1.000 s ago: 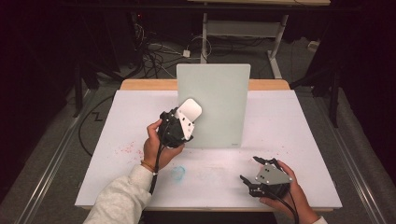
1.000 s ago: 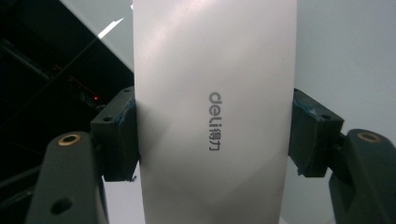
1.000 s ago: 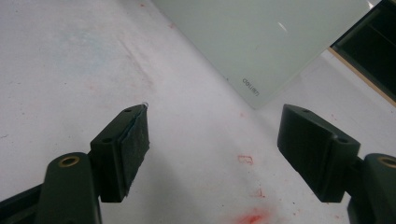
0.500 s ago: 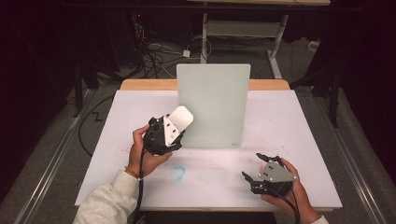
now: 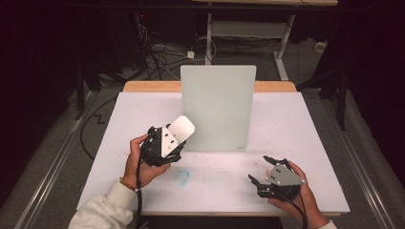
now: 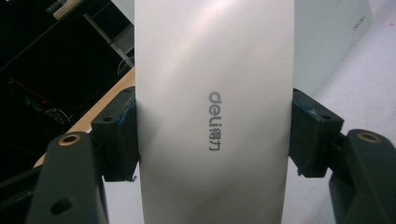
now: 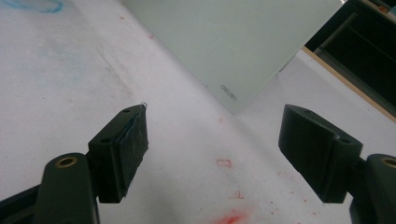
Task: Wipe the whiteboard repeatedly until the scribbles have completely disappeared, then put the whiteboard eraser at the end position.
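A pale green-white board (image 5: 218,107) stands upright at the middle of the table, with small lettering at its lower right corner. My left gripper (image 5: 177,138) hovers just left of the board's lower left corner, shut on a flat white block (image 5: 182,128) with rounded corners. In the left gripper view the white block (image 6: 215,116) carries grey "deli" lettering and sits clamped between both pads (image 6: 120,140) of the left gripper (image 6: 215,144). My right gripper (image 5: 259,168) is low at the front right, open and holding nothing. In its own view the right gripper (image 7: 215,140) points toward the board (image 7: 233,42).
White sheeting (image 5: 296,124) covers the table, with a wooden edge (image 5: 143,87) at the back. A blue smudge (image 5: 181,175) lies between the hands, and red marks (image 7: 231,217) dot the sheet by the right gripper. Cables and a table frame lie on the dark floor beyond.
My left gripper has drawn the white block away from the board's face, down and to the left toward the near edge. The right gripper has barely shifted.
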